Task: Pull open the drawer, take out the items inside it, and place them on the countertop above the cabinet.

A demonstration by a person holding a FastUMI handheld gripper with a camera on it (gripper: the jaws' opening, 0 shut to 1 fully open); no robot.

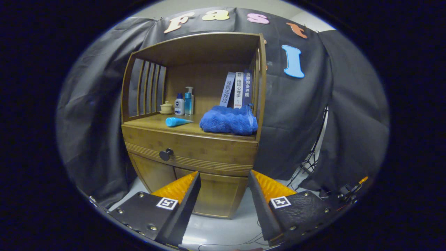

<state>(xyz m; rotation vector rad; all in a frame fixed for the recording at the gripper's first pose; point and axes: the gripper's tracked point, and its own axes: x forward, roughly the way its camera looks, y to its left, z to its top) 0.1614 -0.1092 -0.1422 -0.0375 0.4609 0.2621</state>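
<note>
The gripper [224,177] hangs with its fingers spread wide, nothing between them — they sit in front of the cabinet's [195,167] lower doors, apart from the wood. Just beyond and above the fingertips, the drawer [195,150] is closed, its dark round knob [166,154] left of the middle. On the countertop [156,122] above lie a blue tube [177,121] and a rumpled blue cloth [229,120]. Further back — a small lidded cup [166,108], two bottles [184,103], and three books [237,90] leaning together.
</note>
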